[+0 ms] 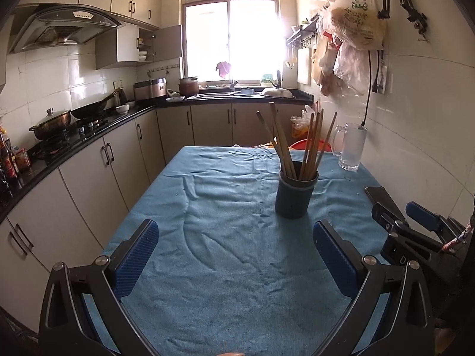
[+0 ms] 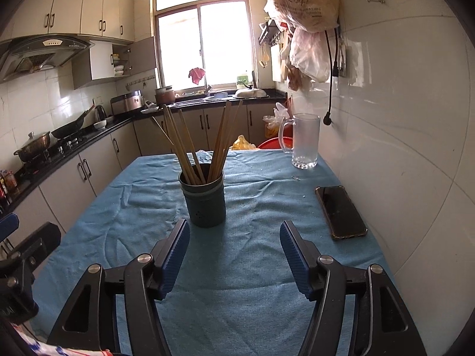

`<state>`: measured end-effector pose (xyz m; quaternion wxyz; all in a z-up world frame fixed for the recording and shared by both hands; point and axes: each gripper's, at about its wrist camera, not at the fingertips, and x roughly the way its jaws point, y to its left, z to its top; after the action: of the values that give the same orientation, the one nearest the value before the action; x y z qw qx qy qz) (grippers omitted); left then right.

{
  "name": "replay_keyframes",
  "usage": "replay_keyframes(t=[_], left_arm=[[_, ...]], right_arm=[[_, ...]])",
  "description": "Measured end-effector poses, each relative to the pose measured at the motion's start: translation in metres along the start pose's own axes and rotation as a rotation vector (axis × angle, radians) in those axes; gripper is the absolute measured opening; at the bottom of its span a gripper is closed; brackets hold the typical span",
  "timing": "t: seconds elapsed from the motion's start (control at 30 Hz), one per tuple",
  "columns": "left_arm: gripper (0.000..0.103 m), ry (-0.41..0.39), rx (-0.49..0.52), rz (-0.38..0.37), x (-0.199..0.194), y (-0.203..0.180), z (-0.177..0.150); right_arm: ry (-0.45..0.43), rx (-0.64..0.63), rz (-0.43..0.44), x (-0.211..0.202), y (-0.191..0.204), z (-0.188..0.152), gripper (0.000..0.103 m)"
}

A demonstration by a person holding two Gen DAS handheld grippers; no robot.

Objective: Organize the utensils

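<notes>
A dark blue-grey holder (image 1: 294, 194) (image 2: 204, 200) stands upright on the blue tablecloth (image 1: 222, 237) (image 2: 252, 267), with several wooden chopsticks (image 1: 311, 142) (image 2: 184, 145) fanned out of it. My left gripper (image 1: 236, 238) is open over bare cloth, short of the holder and to its left, nothing between its blue pads. My right gripper (image 2: 234, 237) is open too, just short of the holder, which stands slightly left of its gap. The right gripper (image 1: 412, 222) also shows at the right edge of the left wrist view.
A glass mug (image 1: 351, 146) (image 2: 305, 141) stands at the table's far right. A black phone (image 2: 340, 212) lies flat near the tiled wall on the right. Kitchen counter (image 1: 89, 136) with pots runs along the left; plastic bags (image 1: 353, 23) hang on the wall.
</notes>
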<state>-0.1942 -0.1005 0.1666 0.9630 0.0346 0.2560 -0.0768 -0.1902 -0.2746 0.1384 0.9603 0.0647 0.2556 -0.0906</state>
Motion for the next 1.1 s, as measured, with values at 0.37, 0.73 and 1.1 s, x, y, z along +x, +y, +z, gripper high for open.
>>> replay_keyframes(t=[0.37, 0.73, 1.1], left_arm=[[0.103, 0.036, -0.021, -0.004, 0.012, 0.002, -0.001], [0.103, 0.079, -0.029, -0.006, 0.029, 0.004, -0.003], [0.103, 0.121, -0.045, -0.015, 0.044, 0.004, -0.007]], right_arm=[[0.012, 0.006, -0.029, 0.007, -0.004, -0.002, 0.068], [0.031, -0.003, -0.037, 0.016, 0.0, -0.002, 0.069], [0.048, -0.016, -0.041, 0.027, 0.003, -0.003, 0.07]])
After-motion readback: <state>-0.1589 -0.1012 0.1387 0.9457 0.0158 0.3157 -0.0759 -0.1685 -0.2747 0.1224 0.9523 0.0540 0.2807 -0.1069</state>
